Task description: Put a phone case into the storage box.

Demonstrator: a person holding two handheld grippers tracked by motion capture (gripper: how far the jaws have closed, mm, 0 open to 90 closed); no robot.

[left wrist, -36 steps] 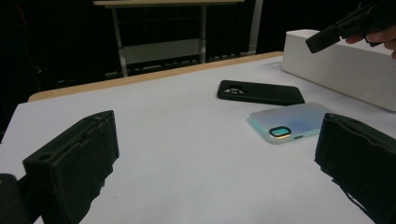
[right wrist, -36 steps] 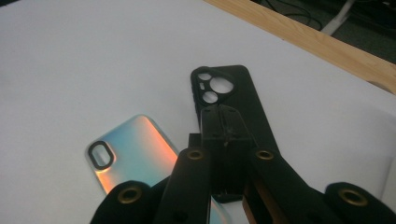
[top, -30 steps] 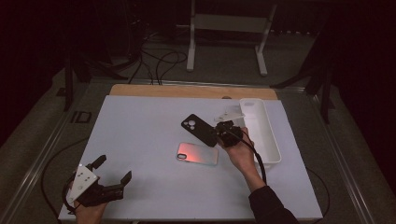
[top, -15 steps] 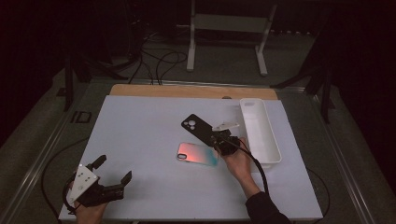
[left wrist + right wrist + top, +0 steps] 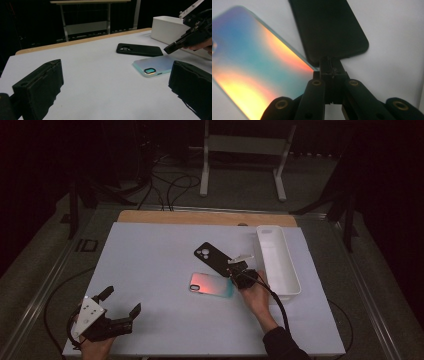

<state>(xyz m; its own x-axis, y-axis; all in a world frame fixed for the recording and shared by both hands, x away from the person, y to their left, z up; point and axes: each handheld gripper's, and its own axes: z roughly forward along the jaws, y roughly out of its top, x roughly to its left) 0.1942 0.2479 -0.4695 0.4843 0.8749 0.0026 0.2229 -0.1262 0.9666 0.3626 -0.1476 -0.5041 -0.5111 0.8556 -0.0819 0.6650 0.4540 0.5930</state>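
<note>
Iridescent plastic catches the light on the flat phone case with a rainbow sheen [image 5: 212,285], which lies face down on the white table top [image 5: 150,270] near the middle, its camera ring toward the left of the high view. Just beyond it lies a matt black phone case [image 5: 214,258], set at a slant, and the near corners of the two cases sit just beside each other; whether they touch cannot be told. The right gripper [image 5: 234,274], held in the person's right hand [image 5: 257,296], points at that meeting of corners; in the right gripper view its jaws are pressed together with nothing between them, their tips [image 5: 331,65] right at the end edge of the black case [image 5: 329,27] and beside the shimmering case [image 5: 252,62]. A long white rectangular plastic tray [image 5: 291,281] stands just to the right of that hand. The left gripper [image 5: 120,307] rests near the table's front left corner, well apart from both cases, its jaws spread wide around bare table.
</note>
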